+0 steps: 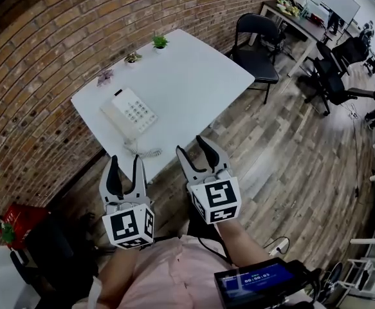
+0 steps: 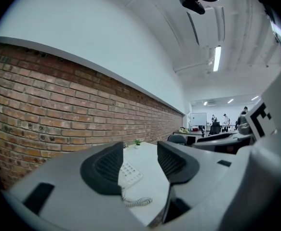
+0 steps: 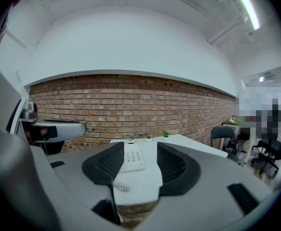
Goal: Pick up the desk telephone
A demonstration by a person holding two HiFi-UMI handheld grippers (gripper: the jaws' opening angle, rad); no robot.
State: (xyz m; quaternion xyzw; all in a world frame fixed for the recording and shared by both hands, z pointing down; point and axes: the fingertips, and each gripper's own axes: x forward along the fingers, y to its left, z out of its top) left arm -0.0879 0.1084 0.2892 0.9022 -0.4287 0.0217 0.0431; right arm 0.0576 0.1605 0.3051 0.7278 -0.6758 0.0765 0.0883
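**Table** [image 1: 193,76]: white, rectangular, one long edge against a brick wall [image 1: 39,50]. It stands on a wood-plank floor [image 1: 290,166].

**Phone** [image 1: 129,113]: white desk set lying flat on the tabletop. It sits toward the short end nearest the grippers and closer to the wall-side edge than to the open one. The handset rests in its cradle on the side facing that end, with the keypad beside it. Neither tool touches it.

**Cord** [image 1: 145,152]: white coil running from the phone to the tabletop's near edge, where it lies loose.

**Plants**: three small pots in a row along the wall-side edge.
- One green [image 1: 159,42], nearest the far corner.
- One in the middle [image 1: 133,57].
- One purplish [image 1: 105,76], just beyond the phone.

**Left gripper** [image 1: 124,163]: held level and short of the table's near end. Its jaws are moderately apart with nothing between the pads. In its own view the phone and cord show through the gap, well beyond the tips.

**Right gripper** [image 1: 192,147]: beside the left one, tilted slightly down, also off the table. Its jaws are likewise moderately apart and empty, and the phone shows between them at a distance.

**Chair** [image 1: 258,40]: black, at the table's far end.

**Crate** [image 1: 17,221]: red, on the floor by the wall.

**Screen** [image 1: 255,280]: a lit display at the person's chest.
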